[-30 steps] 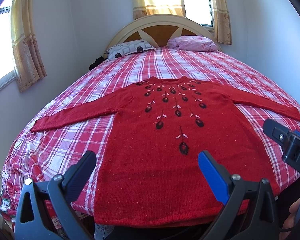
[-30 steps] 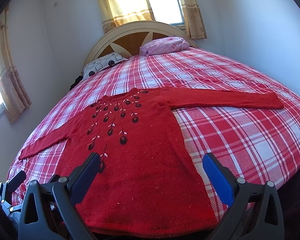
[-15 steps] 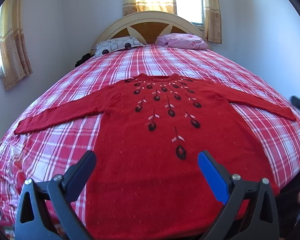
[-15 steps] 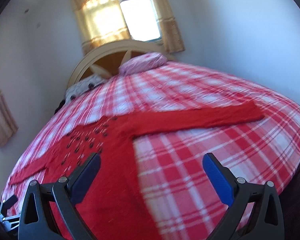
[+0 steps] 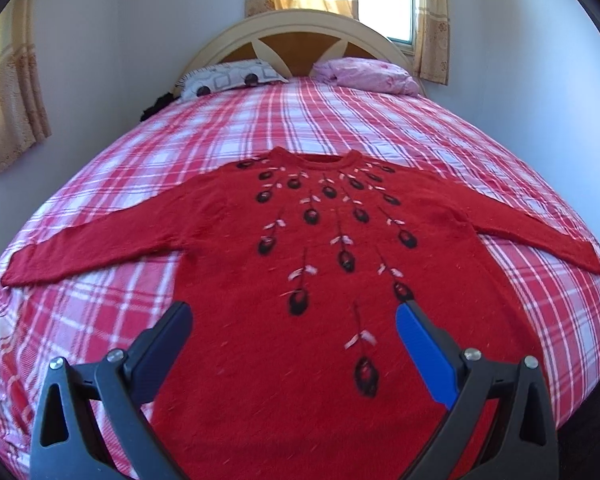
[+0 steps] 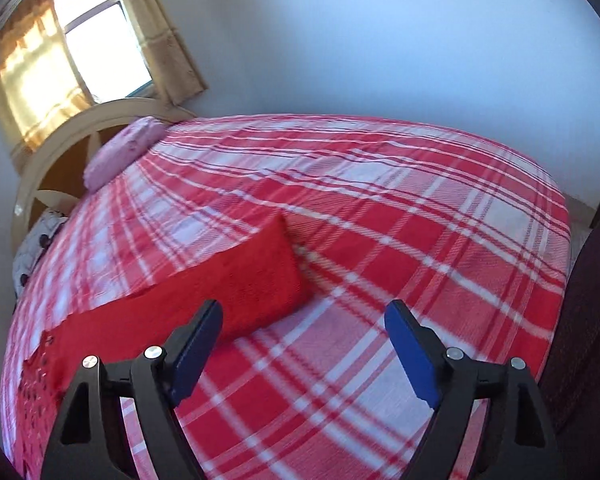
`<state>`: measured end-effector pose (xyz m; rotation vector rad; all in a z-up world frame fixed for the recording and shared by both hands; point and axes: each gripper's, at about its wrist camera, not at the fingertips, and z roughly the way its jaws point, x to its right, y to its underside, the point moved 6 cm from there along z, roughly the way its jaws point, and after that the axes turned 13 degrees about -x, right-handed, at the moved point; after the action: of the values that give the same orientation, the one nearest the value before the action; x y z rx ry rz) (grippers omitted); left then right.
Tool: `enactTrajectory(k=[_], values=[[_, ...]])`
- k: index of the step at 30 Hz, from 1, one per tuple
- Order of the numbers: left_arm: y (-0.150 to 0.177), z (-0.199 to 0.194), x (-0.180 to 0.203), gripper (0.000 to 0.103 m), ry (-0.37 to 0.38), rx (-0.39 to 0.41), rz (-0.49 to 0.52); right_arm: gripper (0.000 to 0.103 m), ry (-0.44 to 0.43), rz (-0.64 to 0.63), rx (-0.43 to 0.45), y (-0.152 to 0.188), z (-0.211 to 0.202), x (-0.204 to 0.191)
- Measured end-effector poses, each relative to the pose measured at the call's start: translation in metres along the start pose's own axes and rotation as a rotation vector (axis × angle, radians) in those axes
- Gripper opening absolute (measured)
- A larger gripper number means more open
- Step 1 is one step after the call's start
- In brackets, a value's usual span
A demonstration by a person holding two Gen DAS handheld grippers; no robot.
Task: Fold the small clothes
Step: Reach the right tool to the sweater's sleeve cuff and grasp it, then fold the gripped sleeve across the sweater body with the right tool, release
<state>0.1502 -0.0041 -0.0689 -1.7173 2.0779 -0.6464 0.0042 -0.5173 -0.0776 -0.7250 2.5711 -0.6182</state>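
Note:
A red knitted sweater (image 5: 324,264) with dark embroidered flowers lies flat, front up, on the bed, both sleeves stretched out sideways. My left gripper (image 5: 294,312) hovers open above the sweater's lower body, nothing between its fingers. In the right wrist view the end of the right sleeve (image 6: 260,276) lies just ahead and left of my right gripper (image 6: 304,310). That gripper's jaws are closing, still wide apart, with only bedspread between them. The sleeve cuff sits beyond the left fingertip, not pinched.
The bed carries a red and white plaid cover (image 5: 340,120). A patterned pillow (image 5: 228,78) and a pink pillow (image 5: 364,74) rest against the cream headboard (image 5: 296,32). Walls close in on both sides, and curtained windows (image 6: 80,56) stand behind.
My right gripper swung right along the sweater to the sleeve's end, rolled, and its jaws narrowed slightly. My left gripper drifted forward over the sweater's body.

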Motion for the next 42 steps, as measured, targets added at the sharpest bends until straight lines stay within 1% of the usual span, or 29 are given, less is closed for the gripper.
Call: enactTrajectory(k=[3, 5, 8, 9, 11, 12, 13, 14, 15, 16, 17, 18, 20, 21, 22, 24, 28, 32, 36, 37, 40, 42], values=[[-0.012, 0.012, 0.015, 0.103, 0.006, -0.015, 0.034, 0.084, 0.022, 0.001, -0.029, -0.01, 0.013, 0.0], [-0.02, 0.019, 0.026, 0.103, 0.005, -0.021, 0.058, 0.083, 0.034, -0.018, -0.046, -0.017, 0.025, -0.007], [-0.029, 0.026, 0.039, 0.103, 0.027, -0.033, 0.084, 0.08, 0.062, -0.063, -0.089, -0.027, 0.045, -0.018], [-0.033, 0.03, 0.044, 0.103, 0.037, -0.037, 0.093, 0.078, 0.072, -0.062, -0.102, -0.029, 0.052, -0.02], [-0.038, 0.035, 0.049, 0.103, 0.046, -0.041, 0.099, 0.077, 0.102, -0.081, -0.096, -0.03, 0.059, -0.023], [-0.041, 0.039, 0.052, 0.103, 0.047, -0.045, 0.098, 0.075, 0.122, -0.111, -0.092, -0.03, 0.062, -0.027], [-0.043, 0.043, 0.053, 0.103, 0.048, -0.052, 0.096, 0.066, 0.158, -0.152, -0.089, -0.028, 0.064, -0.031], [-0.044, 0.047, 0.054, 0.103, 0.05, -0.057, 0.095, 0.062, 0.183, -0.186, -0.085, -0.026, 0.065, -0.034], [-0.044, 0.051, 0.055, 0.103, 0.055, -0.066, 0.092, 0.053, 0.185, -0.22, -0.078, -0.025, 0.065, -0.038], [-0.043, 0.056, 0.055, 0.103, 0.059, -0.073, 0.09, 0.044, 0.171, -0.245, -0.076, -0.023, 0.066, -0.042], [-0.041, 0.06, 0.055, 0.103, 0.059, -0.082, 0.091, 0.041, 0.16, -0.265, -0.077, -0.023, 0.066, -0.044], [-0.04, 0.063, 0.056, 0.103, 0.058, -0.088, 0.092, 0.035, 0.152, -0.277, -0.08, -0.022, 0.066, -0.047], [-0.037, 0.07, 0.055, 0.103, 0.056, -0.106, 0.092, 0.029, 0.139, -0.292, -0.091, -0.023, 0.068, -0.049], [-0.036, 0.073, 0.054, 0.103, 0.058, -0.114, 0.089, 0.024, 0.128, -0.29, -0.099, -0.024, 0.067, -0.05], [-0.035, 0.074, 0.052, 0.103, 0.061, -0.117, 0.085, 0.017, 0.11, -0.278, -0.109, -0.025, 0.066, -0.05], [-0.033, 0.074, 0.049, 0.103, 0.064, -0.114, 0.074, 0.011, 0.063, -0.24, -0.126, -0.028, 0.062, -0.05], [-0.034, 0.072, 0.042, 0.103, 0.068, -0.089, 0.063, 0.011, 0.013, -0.213, -0.133, -0.029, 0.05, -0.06], [-0.035, 0.071, 0.04, 0.103, 0.066, -0.074, 0.072, 0.01, -0.053, -0.226, -0.117, -0.032, 0.029, -0.087], [-0.036, 0.072, 0.035, 0.103, 0.063, -0.072, 0.07, 0.01, -0.135, -0.292, -0.111, -0.03, 0.006, -0.133], [-0.036, 0.072, 0.034, 0.103, 0.067, -0.073, 0.065, 0.01, -0.168, -0.309, -0.115, -0.028, 0.0, -0.149], [-0.036, 0.07, 0.028, 0.103, 0.073, -0.07, 0.054, 0.01, -0.263, -0.36, -0.139, -0.018, -0.011, -0.193], [-0.036, 0.07, 0.023, 0.103, 0.063, -0.064, 0.049, 0.01, -0.315, -0.405, -0.16, -0.007, -0.013, -0.225]])
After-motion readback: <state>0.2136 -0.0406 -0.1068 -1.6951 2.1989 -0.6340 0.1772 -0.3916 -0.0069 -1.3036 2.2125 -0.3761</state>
